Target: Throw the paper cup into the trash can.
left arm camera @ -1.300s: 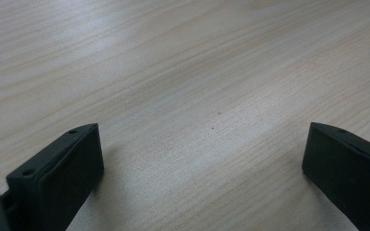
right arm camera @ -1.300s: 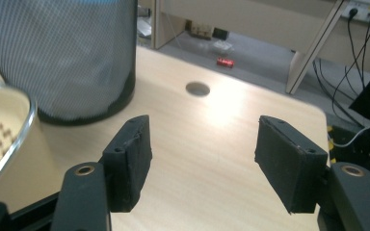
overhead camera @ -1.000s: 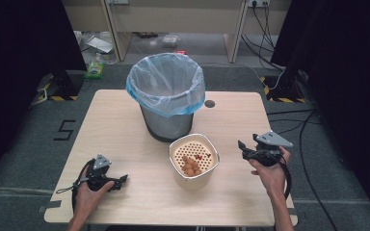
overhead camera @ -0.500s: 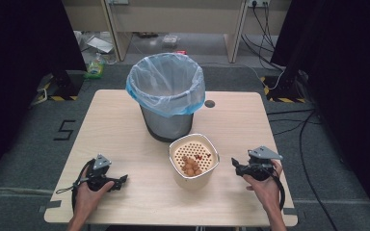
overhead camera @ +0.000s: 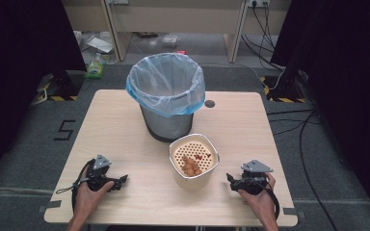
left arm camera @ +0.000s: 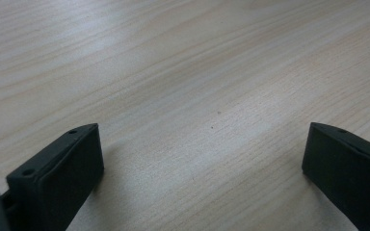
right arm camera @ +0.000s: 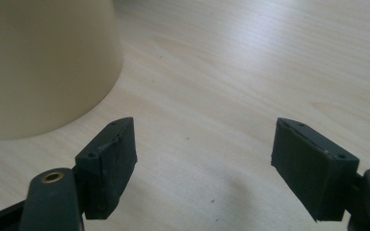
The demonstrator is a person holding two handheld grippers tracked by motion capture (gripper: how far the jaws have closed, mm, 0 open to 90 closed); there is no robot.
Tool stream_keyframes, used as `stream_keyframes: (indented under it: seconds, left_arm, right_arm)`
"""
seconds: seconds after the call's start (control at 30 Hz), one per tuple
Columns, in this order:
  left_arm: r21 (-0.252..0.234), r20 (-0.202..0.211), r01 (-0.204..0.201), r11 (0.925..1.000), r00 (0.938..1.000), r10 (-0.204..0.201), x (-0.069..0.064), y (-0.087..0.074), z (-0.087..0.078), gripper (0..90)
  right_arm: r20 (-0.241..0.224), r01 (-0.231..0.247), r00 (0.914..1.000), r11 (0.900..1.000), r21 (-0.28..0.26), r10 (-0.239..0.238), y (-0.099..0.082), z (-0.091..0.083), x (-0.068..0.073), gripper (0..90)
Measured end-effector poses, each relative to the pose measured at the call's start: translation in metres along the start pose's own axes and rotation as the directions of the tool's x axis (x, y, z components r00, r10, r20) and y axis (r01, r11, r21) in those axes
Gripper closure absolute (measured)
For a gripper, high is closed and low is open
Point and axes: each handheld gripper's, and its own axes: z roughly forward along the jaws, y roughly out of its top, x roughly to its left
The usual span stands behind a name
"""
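Seemingly nothing is begun: both the left gripper (overhead camera: 120,180) and right gripper (overhead camera: 231,179) rest gaping and empty on the table (overhead camera: 279,144), scraps still in the cream strainer bowl (overhead camera: 193,159) beside the lined bin (overhead camera: 166,98).

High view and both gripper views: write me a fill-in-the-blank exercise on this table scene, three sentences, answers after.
1. The grey bin is lined with a ____ plastic bag.
2. The cream strainer bowl stands between the bin and the table's ____ edge.
3. Both the left tongs and the right tongs have jaws that stand ____.

Missing words: blue; near; open
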Motion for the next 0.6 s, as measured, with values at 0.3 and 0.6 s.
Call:
stream_keyframes:
  seconds: [0.3, 0.6]
  left_arm:
    - [0.000, 0.000, 0.000, 1.0000, 1.0000, 0.000, 0.000, 0.000, 0.000, 0.0]
    - [0.000, 0.000, 0.000, 1.0000, 1.0000, 0.000, 0.000, 0.000, 0.000, 0.0]
  right_arm:
    - [-0.004, 0.017, 0.9999, 0.9988, 0.046, -0.017, -0.010, 0.002, 0.005, 24.2]
    - [-0.044, -0.014, 0.9989, 0.9973, 0.072, 0.017, -0.018, 0.008, 0.007, 23.1]
